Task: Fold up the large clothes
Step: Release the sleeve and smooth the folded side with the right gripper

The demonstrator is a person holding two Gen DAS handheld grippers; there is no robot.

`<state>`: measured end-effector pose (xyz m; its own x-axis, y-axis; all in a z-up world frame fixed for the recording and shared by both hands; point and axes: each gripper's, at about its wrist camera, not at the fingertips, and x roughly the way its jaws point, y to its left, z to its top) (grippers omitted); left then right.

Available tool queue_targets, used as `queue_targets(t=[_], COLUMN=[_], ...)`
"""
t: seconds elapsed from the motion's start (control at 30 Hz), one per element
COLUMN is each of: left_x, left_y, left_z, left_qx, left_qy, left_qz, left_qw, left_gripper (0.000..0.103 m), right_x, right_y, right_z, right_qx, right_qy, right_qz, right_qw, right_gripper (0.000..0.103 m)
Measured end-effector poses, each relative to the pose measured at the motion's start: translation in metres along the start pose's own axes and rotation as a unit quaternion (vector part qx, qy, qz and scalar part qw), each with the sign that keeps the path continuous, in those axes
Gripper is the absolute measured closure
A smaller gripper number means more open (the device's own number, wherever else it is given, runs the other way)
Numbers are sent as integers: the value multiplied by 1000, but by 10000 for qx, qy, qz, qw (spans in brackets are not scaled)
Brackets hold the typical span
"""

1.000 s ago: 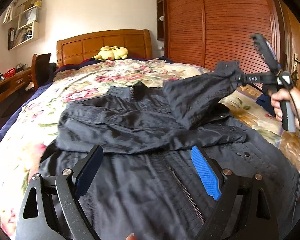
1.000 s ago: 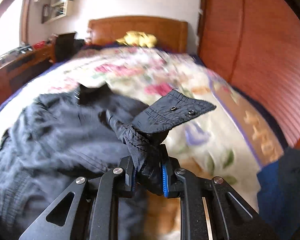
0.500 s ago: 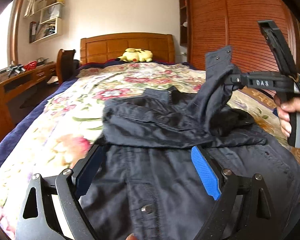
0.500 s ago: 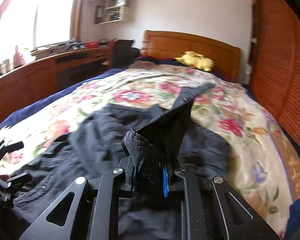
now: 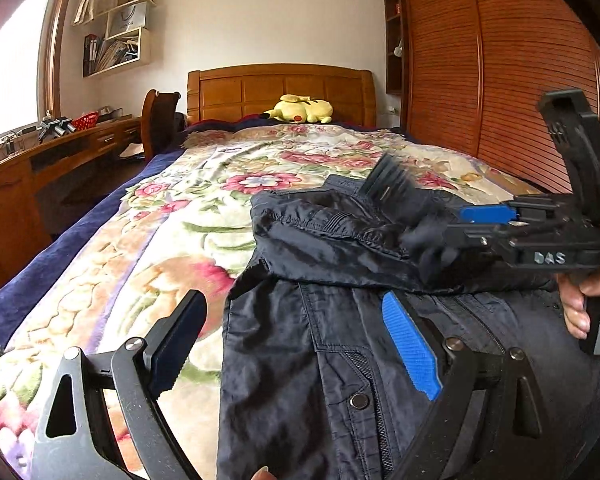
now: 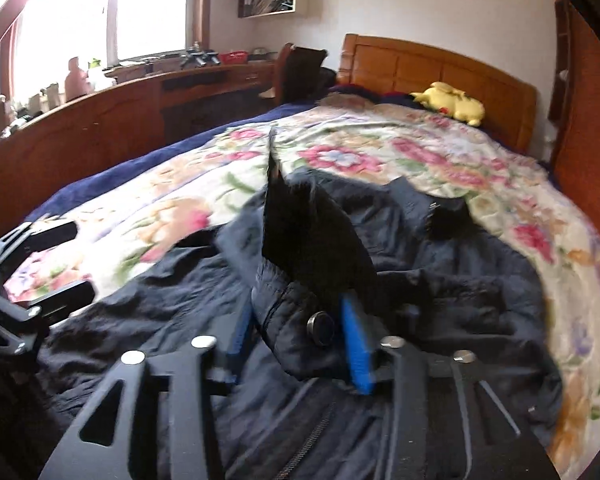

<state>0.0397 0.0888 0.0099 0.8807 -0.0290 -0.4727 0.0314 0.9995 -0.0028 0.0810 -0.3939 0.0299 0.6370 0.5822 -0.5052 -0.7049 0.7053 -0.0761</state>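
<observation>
A dark navy jacket point(image 5: 320, 352) lies on the flowered bedspread, zipper side up, one sleeve folded across its chest. My left gripper point(image 5: 296, 340) is open and empty, low over the jacket's lower left edge. My right gripper point(image 6: 296, 340) has its jaws parted around the sleeve cuff point(image 6: 304, 248), which still sits between the blue pads and sticks up. In the left wrist view the right gripper point(image 5: 440, 236) hovers over the jacket's chest at right. In the right wrist view the left gripper point(image 6: 48, 264) shows at far left.
The bed's floral quilt point(image 5: 204, 216) stretches to a wooden headboard point(image 5: 280, 88) with a yellow plush toy point(image 5: 300, 110). A wooden desk point(image 5: 40, 168) and chair point(image 5: 158, 120) stand left of the bed. A wooden wardrobe point(image 5: 500, 60) lines the right side.
My right gripper carried the sleeve cuff leftward across the jacket and lowered it onto the chest, then its jaws parted. My left gripper shifted left toward the jacket's edge.
</observation>
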Motion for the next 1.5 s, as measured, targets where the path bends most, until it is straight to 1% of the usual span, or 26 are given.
queue_targets(t=[0.1, 0.23, 0.33, 0.47, 0.67, 0.8, 0.97, 1.17, 1.3, 1.43, 1.47, 1.5], left_x=[1, 3, 3, 5, 10, 11, 13, 13, 11, 8, 8, 8], left_y=[-1, -3, -3, -6, -7, -7, -5, 12, 24, 32, 34, 35], left_z=[1, 0, 0, -2, -4, -3, -2, -2, -3, -4, -3, -3], left_qx=[18, 61, 58, 85, 120, 105, 110, 11, -43, -78, -85, -95], left_qy=[-2, 15, 21, 53, 164, 183, 185, 283, 330, 336, 338, 344], left_qz=[11, 33, 40, 38, 36, 27, 58, 108, 144, 162, 167, 174], left_qw=[10000, 10000, 10000, 9999, 9998, 9998, 9998, 9995, 9993, 9993, 9993, 9992], left_gripper=[13, 13, 13, 13, 13, 13, 13, 13, 13, 13, 13, 13], right_x=[-13, -16, -6, 4, 12, 18, 48, 105, 140, 164, 165, 164], right_y=[-4, -17, -26, -32, -39, -42, -35, -11, 2, 4, 5, 7], right_z=[-1, -4, -9, -16, -24, -17, 9, 41, 49, 49, 49, 48], right_qx=[-14, 46, 238, 331, 460, 486, 479, 402, 381, 413, 394, 349], right_qy=[-38, -44, 54, 195, 292, 331, 426, 724, 1011, 1281, 1288, 1253], right_qz=[86, 9, -77, -307, -360, -312, -70, 256, 386, 525, 540, 565], right_qw=[10000, 10000, 9997, 9988, 9979, 9978, 9979, 9962, 9934, 9895, 9894, 9899], right_gripper=[43, 43, 43, 43, 43, 43, 43, 43, 43, 43, 45, 59])
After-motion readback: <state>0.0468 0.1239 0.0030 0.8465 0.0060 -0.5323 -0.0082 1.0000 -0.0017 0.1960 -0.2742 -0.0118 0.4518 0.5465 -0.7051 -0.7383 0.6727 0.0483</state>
